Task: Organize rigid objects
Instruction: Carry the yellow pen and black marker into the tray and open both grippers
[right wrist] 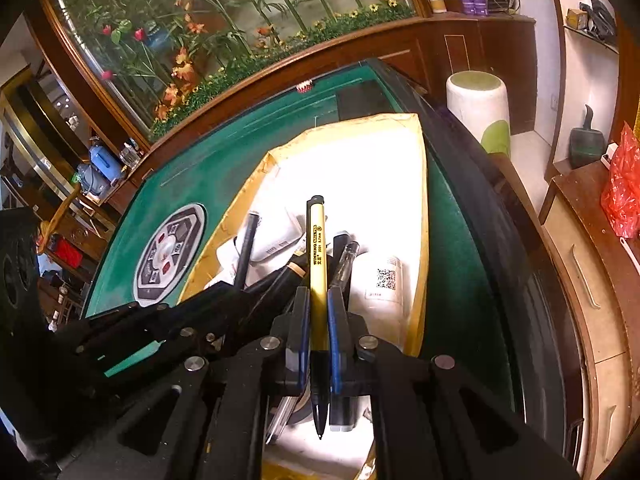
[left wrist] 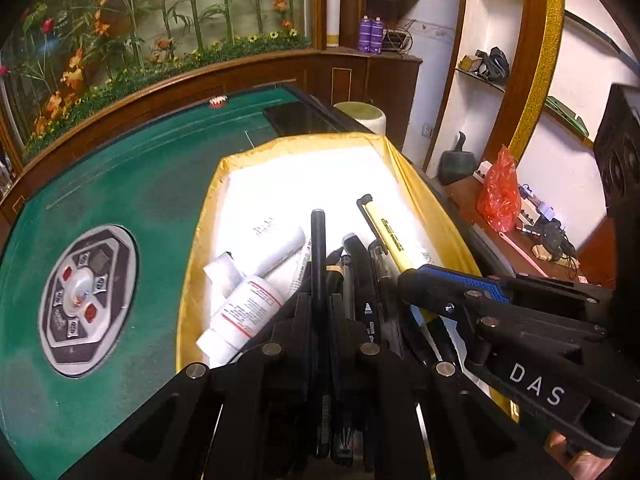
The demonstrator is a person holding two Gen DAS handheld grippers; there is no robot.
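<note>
A gold-rimmed box (left wrist: 404, 168) with a white inside sits on the green table (left wrist: 120, 200); it also shows in the right wrist view (right wrist: 420, 208). My left gripper (left wrist: 320, 300) is shut on a black pen (left wrist: 318, 248) over the box. My right gripper (right wrist: 319, 300) is shut on a yellow pen (right wrist: 318, 248), also seen from the left wrist (left wrist: 384, 232). In the box lie white tubes and bottles (left wrist: 244, 312), a black marker (left wrist: 364, 276) and a clear pen (right wrist: 346, 260). The two grippers are side by side, close together.
A round control panel (left wrist: 86, 296) is set in the table left of the box. A white and green stool (right wrist: 480, 108) stands beyond the table. A wooden side cabinet with a red bag (left wrist: 500, 192) is to the right.
</note>
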